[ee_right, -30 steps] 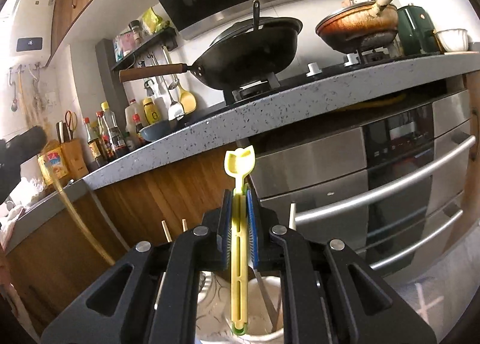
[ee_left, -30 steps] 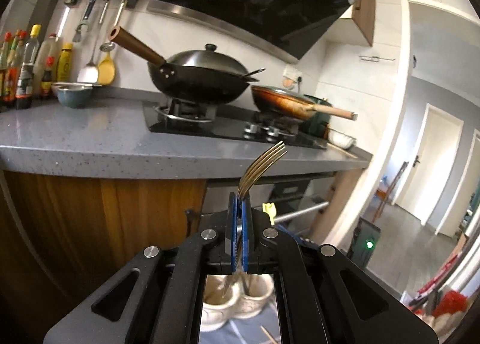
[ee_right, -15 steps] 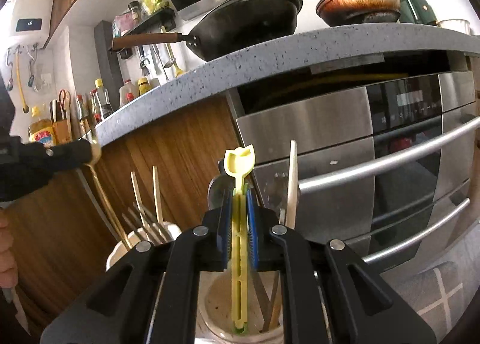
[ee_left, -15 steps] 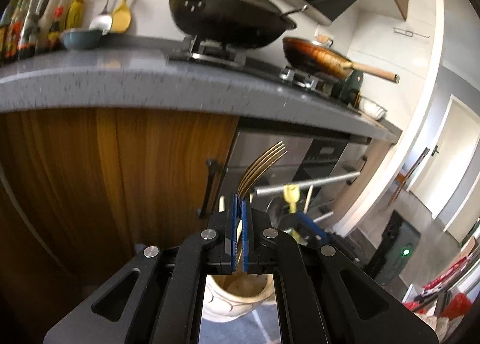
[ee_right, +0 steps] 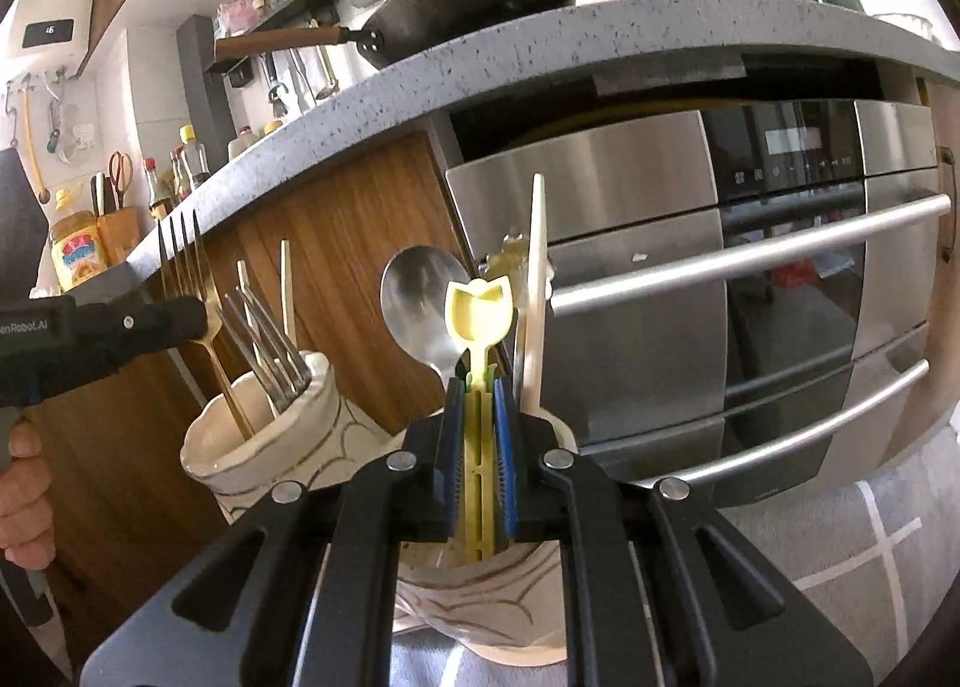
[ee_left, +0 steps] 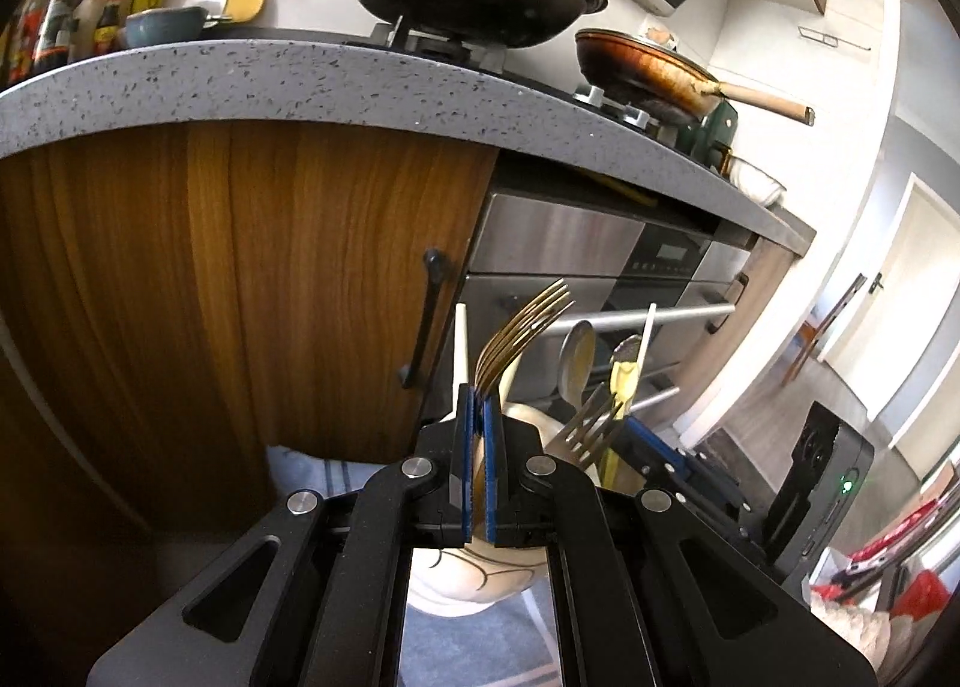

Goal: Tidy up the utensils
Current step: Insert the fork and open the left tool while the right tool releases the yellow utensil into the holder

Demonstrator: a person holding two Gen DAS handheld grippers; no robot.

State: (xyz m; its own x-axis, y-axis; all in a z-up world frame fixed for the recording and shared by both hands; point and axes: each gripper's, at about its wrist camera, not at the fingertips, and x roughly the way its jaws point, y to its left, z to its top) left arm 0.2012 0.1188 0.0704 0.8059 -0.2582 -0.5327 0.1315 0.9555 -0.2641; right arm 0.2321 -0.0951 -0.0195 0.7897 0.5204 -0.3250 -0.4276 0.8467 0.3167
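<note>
I am bringing both tools down fast: a second ago the wrist views looked across the grey speckled tabletop [ee_left: 252, 69] at the pans, and now that slab sits high at 12 o'clock while the cream ceramic two-pocket utensil holder [ee_right: 264, 441] fills the lower frames.

The left tongs [ee_left: 478, 435] are clamped on the neck of the gold-coloured metal fork [ee_left: 522, 327], tines up toward 1 o'clock. In the right wrist view that fork's handle is already running down into the pocket at 9 o'clock, alongside the silver steel forks [ee_right: 270, 339] (whether its tip touches bottom, I cannot tell).

The right tongs [ee_right: 478, 447] are pinching the pale yellow plastic tulip-headed utensil [ee_right: 480, 315], its lower end now dipping into the pocket at 6 o'clock, just in front of the silver steel spoon [ee_right: 420, 303] and the cream plastic spatula-like stick [ee_right: 534, 279].

So the carry looks finished and both pieces are entering sorted pockets, forks with forks. I judge the next call is letting go, once each piece is seated deep enough not to tip out.
</note>
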